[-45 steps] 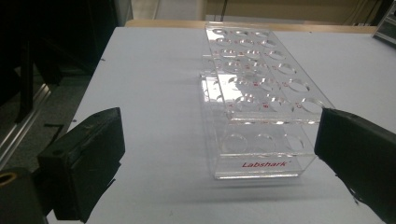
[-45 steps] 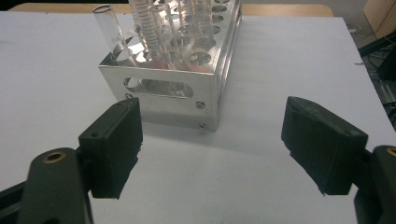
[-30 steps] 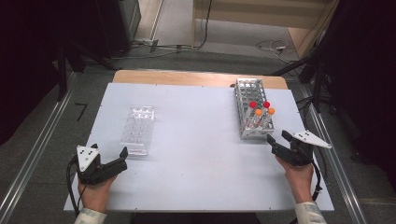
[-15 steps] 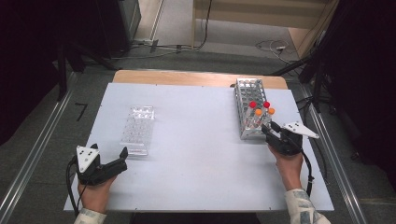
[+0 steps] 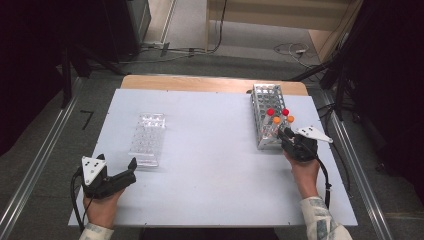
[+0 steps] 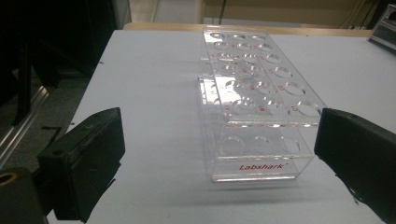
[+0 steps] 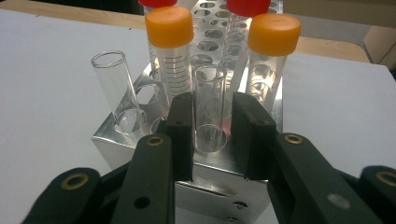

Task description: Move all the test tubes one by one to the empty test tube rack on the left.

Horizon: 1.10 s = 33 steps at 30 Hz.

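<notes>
Since the earlier frames, the right gripper (image 5: 286, 134) has moved in from the table's right edge to the near end of the metal rack (image 5: 266, 105), and its jaws have just been closing with an uncapped glass tube (image 7: 209, 107) between them; in the right gripper view the two black pads now sit against the sides of that tube, which stands upright in a hole at the near end of the rack. Taking the metal rack as landmark: it stands on the white table (image 5: 210, 150), near the far right corner. A second open glass tube (image 7: 116, 91) leans in the hole just left of the held one, two orange-capped tubes (image 7: 171, 51) with printed graduation lines stand directly behind it, and two red-capped tubes (image 5: 270, 112) stand behind those. Well to the left of the metal rack, across bare table, lies a clear acrylic rack (image 6: 254, 100) with empty round holes, small red markings beside the holes that are too small to read, and the red word "Labshark" on its near face. The left gripper (image 5: 120, 175) rests near the front end of that clear rack, jaws spread wide with nothing between them.
</notes>
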Motion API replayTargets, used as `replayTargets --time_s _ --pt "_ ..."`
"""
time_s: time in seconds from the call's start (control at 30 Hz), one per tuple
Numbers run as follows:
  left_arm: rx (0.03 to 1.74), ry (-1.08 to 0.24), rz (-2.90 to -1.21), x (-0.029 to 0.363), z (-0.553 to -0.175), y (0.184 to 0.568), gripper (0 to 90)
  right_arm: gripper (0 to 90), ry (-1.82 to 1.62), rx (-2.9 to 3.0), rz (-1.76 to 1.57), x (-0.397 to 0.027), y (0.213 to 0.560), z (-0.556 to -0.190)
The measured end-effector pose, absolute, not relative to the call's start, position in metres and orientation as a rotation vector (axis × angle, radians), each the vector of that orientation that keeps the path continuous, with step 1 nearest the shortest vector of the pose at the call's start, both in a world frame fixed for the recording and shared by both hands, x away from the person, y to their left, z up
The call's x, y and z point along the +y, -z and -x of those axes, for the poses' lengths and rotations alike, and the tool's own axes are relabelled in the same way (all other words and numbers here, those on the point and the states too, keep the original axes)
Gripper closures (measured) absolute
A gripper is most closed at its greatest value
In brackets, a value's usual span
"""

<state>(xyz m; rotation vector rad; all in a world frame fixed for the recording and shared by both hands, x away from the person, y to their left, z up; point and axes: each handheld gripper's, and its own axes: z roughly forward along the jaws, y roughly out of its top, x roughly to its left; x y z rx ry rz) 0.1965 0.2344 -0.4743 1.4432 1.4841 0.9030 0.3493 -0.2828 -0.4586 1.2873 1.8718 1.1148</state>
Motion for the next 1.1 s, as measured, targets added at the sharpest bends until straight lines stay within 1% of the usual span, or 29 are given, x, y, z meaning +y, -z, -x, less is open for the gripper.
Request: replayTargets --time_s 0.2,0.5,0.77,1.1 --pt "1.486 -0.900 -1.443 0.234 -0.196 0.474 2.0 72.1 -1.109 1.874 -1.282 -0.281 0.460 -0.350" --pt "1.486 -0.899 -1.444 0.234 -0.196 0.474 2.0 73.3 -1.128 1.855 -1.271 -0.283 0.455 -0.348" --pt "1.473 -0.896 -1.462 0.230 -0.196 0.473 2.0 73.5 -1.199 1.800 -1.218 -0.286 0.424 -0.336" --pt "1.451 -0.872 -1.484 0.222 -0.195 0.469 2.0 73.6 -1.252 1.771 -1.189 -0.287 0.405 -0.324"
